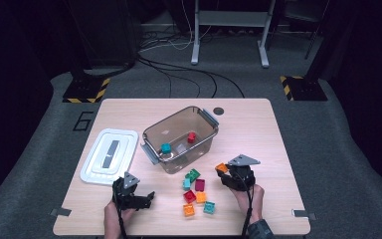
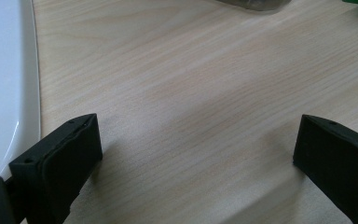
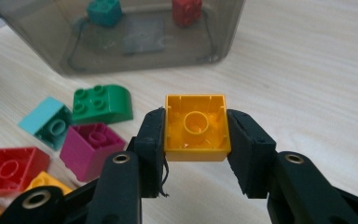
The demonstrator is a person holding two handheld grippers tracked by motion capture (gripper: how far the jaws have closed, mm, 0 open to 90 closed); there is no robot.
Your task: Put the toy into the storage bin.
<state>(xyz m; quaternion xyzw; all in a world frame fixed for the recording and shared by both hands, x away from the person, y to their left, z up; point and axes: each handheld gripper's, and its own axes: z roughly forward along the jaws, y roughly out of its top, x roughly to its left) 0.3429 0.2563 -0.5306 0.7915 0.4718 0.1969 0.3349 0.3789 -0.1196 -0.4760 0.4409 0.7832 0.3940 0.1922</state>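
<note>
Orange brick (image 3: 196, 128) sits clamped between the two black pads of my right gripper (image 3: 195, 140), hollow underside turned toward the camera so its round inner tube and thin moulded walls show. It is glossy hard plastic, square in outline, and the pads press flat on its two opposite sides. In the high view I hold it just above the table (image 1: 258, 129), to the right of the loose pile and near the box's front corner.

My left gripper (image 2: 196, 154) has its jaws spread wide apart with nothing between them, only bare pale wood grain beneath; its pads are matte black blocks.

Beside the held brick lie the others: a green brick (image 3: 103, 103) with a rounded, sloping side and four studs, a light teal brick (image 3: 46, 122) lying underside up and touching it, a magenta brick (image 3: 91, 148) and a red brick (image 3: 14, 169), both hollow side up too.

Beyond them stands the clear box (image 3: 121, 46), smoky see-through plastic with rounded corners and grey side latches; inside it rest a dark teal brick (image 3: 104, 11) and a second red brick (image 3: 186, 11).

Farther left on the table, by my left gripper, lies the white lid (image 1: 109, 155), smooth, rectangular, with rounded corners.
</note>
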